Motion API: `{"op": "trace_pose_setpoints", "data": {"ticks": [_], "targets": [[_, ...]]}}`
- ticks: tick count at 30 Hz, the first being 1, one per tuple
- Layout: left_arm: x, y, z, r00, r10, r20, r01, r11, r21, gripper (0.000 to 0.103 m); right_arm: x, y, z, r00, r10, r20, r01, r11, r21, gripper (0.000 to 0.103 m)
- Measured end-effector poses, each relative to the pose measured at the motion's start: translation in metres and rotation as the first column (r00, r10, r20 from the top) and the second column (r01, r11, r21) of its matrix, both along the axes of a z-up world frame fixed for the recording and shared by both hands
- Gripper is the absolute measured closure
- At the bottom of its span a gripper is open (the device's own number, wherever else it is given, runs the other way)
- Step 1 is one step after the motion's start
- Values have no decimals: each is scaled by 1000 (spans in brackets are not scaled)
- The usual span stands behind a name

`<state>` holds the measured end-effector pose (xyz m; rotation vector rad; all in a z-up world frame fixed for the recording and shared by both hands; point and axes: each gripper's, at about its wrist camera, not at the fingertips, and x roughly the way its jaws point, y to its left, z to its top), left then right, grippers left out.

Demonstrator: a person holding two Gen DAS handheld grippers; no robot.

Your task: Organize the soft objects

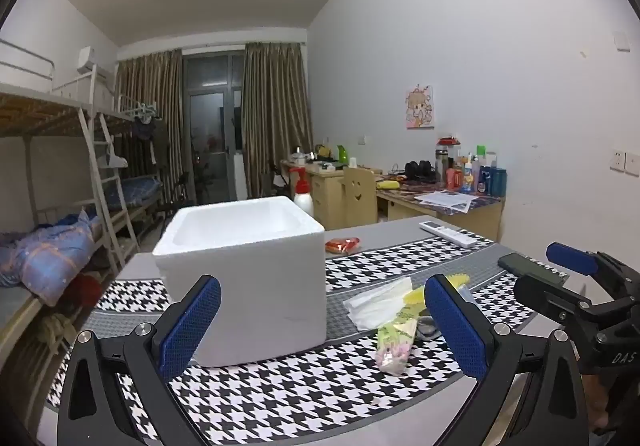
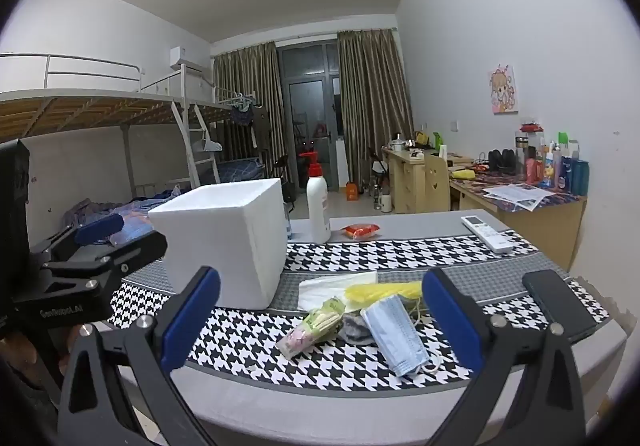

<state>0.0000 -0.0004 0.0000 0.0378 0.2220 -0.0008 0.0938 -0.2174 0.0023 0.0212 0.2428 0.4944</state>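
Both tools stand with jaws wide apart and hold nothing: the left tool (image 1: 322,322) faces the white foam box (image 1: 248,274), the right tool (image 2: 320,320) hangs over the soft pile on the desk (image 2: 280,398). There a blue face mask (image 2: 396,338), a yellow cloth (image 2: 380,292), white tissues (image 2: 328,286) and a floral packet (image 2: 312,330) lie just right of the box.

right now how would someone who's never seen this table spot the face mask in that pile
Find the white foam box on the houndstooth tablecloth; a small pile of soft things lies just to its right. The face mask is at the pile's near edge: pale blue, pleated, with white ear loops, unlike the yellow item and the white tissues behind it.
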Motion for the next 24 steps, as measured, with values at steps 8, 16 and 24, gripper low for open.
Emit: {"op": "trace_pose_setpoints", "data": {"ticks": [8, 16, 24], "targets": [[-1, -4, -1, 999, -2, -37, 3, 1000, 30, 1, -2, -2, 3, 1000, -5, 4, 5, 1000, 4, 1], [-1, -4, -2, 1000, -6, -9, 6, 1000, 6, 1, -2, -2, 4, 1000, 1, 10, -1, 1000, 2, 1], [-5, -6, -1, 1000, -15, -9, 15, 1000, 15, 1, -3, -3, 3, 1000, -5, 14, 5, 1000, 3, 1]]}}
